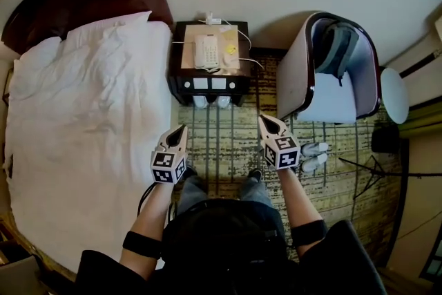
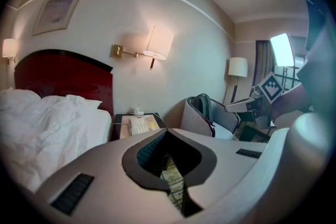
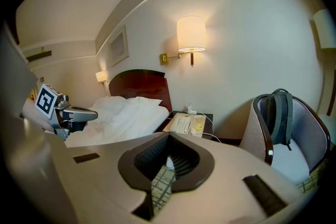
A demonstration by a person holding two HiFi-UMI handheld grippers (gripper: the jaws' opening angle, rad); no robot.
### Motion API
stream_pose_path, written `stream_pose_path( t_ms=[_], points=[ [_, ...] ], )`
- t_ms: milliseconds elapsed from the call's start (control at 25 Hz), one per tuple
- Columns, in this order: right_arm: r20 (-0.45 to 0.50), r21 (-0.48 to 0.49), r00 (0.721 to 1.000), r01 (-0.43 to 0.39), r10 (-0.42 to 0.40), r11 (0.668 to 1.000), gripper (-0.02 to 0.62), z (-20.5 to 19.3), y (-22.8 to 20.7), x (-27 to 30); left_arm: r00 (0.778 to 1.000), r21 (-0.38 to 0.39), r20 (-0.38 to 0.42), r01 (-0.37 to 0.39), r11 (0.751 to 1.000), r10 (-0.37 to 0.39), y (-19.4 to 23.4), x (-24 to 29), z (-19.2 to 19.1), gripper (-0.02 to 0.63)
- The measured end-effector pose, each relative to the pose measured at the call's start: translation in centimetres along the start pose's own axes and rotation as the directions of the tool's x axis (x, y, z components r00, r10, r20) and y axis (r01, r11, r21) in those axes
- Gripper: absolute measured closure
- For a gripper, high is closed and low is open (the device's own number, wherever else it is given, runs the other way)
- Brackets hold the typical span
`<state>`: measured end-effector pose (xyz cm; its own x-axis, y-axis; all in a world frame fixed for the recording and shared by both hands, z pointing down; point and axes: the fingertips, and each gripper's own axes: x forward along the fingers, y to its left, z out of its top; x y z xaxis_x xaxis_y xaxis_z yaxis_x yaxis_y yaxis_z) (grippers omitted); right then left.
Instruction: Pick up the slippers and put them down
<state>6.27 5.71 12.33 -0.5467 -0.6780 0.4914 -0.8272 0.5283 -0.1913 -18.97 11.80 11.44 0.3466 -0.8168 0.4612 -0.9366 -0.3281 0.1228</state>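
Note:
One pair of white slippers [image 1: 211,101] lies on the carpet at the foot of the dark nightstand [image 1: 181,76]. A second white pair [image 1: 314,155] lies on the carpet to the right, just beside my right forearm. My left gripper [image 1: 181,128] is held up over the bed's edge, shut and holding nothing. My right gripper [image 1: 264,119] is raised over the carpet, also shut and holding nothing. In the left gripper view the jaws [image 2: 167,132] meet, with patterned carpet showing below them. The right gripper view shows the same closed jaws [image 3: 169,136].
A bed with white linen [image 1: 83,121] fills the left. A telephone [image 1: 206,50] and cables sit on the nightstand. An armchair [image 1: 304,83] with a grey backpack [image 1: 335,45] stands at right, beside a round table [image 1: 394,94]. A tripod [image 1: 373,173] stands on the carpet's right.

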Motion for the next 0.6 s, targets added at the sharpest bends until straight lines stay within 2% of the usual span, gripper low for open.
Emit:
stream_pose_path(
  t_ms=[360,600],
  points=[
    [0.008,0.009,1.0,-0.003,0.003,1.0,0.594,-0.8,1.1,-1.4,1.0,-0.01,-0.002,-0.011,1.0,0.011,-0.1,-2.1,-0.6,0.606],
    [-0.005,-0.008,1.0,0.0,0.0,1.0,0.594,-1.2,0.7,-1.6,0.999,0.033,-0.025,-0.023,0.999,0.024,0.0,-2.2,-0.9,0.606]
  ],
)
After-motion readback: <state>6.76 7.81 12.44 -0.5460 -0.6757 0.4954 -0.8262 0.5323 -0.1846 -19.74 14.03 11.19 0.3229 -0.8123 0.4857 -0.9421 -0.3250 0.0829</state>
